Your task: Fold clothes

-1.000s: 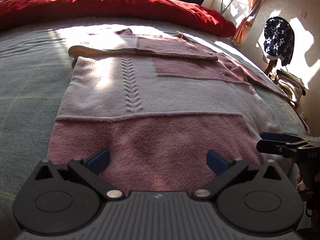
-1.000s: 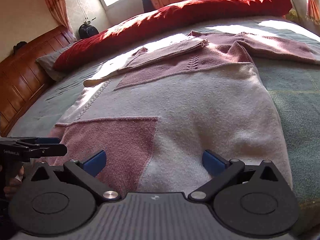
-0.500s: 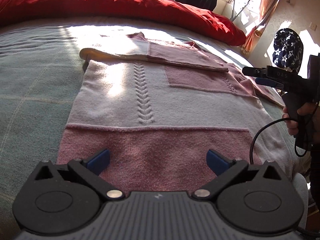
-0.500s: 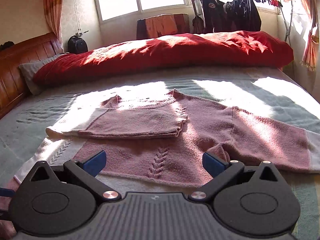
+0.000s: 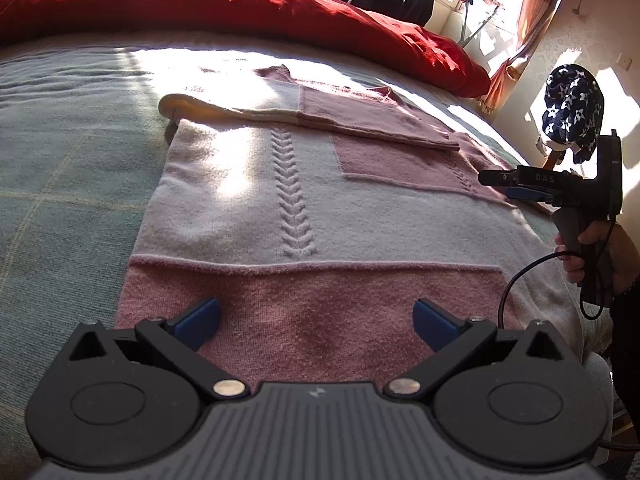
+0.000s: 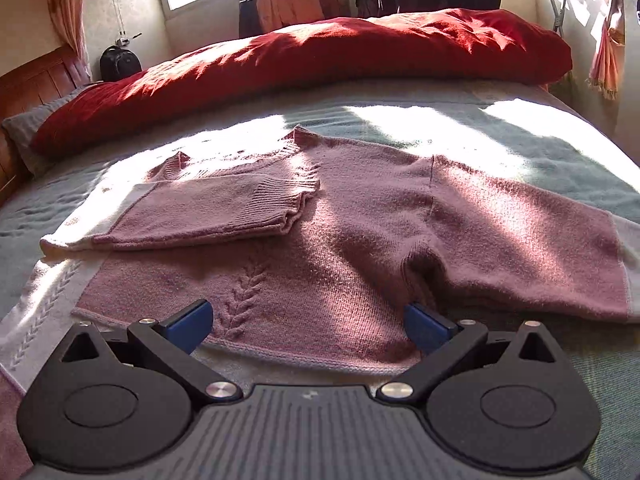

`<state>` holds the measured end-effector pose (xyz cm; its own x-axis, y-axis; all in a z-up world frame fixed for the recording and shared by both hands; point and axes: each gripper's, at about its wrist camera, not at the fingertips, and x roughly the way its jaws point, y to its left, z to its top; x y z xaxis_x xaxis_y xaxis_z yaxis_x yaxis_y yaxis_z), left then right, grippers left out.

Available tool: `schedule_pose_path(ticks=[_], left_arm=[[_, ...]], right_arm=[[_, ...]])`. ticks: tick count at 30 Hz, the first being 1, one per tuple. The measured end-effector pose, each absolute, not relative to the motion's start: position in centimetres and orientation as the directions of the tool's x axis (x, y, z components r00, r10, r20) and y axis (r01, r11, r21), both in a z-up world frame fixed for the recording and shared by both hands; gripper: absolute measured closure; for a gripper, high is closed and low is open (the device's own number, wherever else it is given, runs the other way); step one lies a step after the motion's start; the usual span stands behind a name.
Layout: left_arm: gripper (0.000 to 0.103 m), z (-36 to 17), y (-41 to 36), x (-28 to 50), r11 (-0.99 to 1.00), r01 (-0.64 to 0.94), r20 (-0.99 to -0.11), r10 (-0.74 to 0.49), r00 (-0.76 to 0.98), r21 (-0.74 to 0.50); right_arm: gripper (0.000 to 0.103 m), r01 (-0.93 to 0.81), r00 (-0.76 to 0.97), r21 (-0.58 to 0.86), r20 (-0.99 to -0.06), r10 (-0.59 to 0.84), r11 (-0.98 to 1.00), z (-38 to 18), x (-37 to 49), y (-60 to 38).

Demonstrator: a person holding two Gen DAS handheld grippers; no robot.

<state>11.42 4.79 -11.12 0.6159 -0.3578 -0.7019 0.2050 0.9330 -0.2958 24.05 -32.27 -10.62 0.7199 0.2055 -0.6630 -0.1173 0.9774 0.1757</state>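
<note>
Bed (image 6: 500,136) with pale green blanket, sunlit; red duvet (image 6: 320,60) heaped along far edge, windows and hung clothes behind. Knit sweater (image 5: 320,216), pink and cream blocks with raised cable ribs, lies flat just ahead of both grippers, one sleeve folded across chest. Left gripper (image 5: 316,316): fingers wide apart, empty, above hem. Right gripper (image 6: 306,322): likewise wide, holding nothing, near the armpit.

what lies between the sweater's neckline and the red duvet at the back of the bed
Only bare grey-green bedspread, partly sunlit, separates the sweater from the red duvet; the right wrist view shows it best.
</note>
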Motion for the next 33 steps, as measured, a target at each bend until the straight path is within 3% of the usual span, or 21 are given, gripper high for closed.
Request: schedule_pose_path(ticks=[4,11,25,30,33], left_arm=[[0.001,-11.3,4.6,11.4,0.936,0.210,-0.703,-0.350,0.619,-0.282],[0.001,-11.4,5.0,11.2,0.931,0.215,-0.697,-0.363,0.618,-0.295],[0.001,-11.5,4.1,11.2,0.945,0.220,-0.709,-0.326,0.625,-0.241],[0.001,-11.6,4.6,11.3,0.938,0.217,-0.703,-0.346,0.622,-0.270],[0.001,-11.5,4.6,11.4,0.938,0.214,-0.706,-0.347,0.617,-0.274]], right_arm=[[0.000,-0.192,0.729,0.184,-0.631,0.266,0.964,-8.8,22.2,-30.7],[0.000,-0.136,0.666,0.216,-0.702,0.250,0.967,-11.8,20.0,-31.4],[0.000,-0.146,0.706,0.357,-0.616,0.350,0.923,-9.2,17.7,-34.1],[0.000,-0.120,0.653,0.333,-0.683,0.327,0.935,-12.0,18.0,-32.5],[0.000,-0.124,0.668,0.307,-0.677,0.308,0.944,-12.2,17.3,-32.1]])
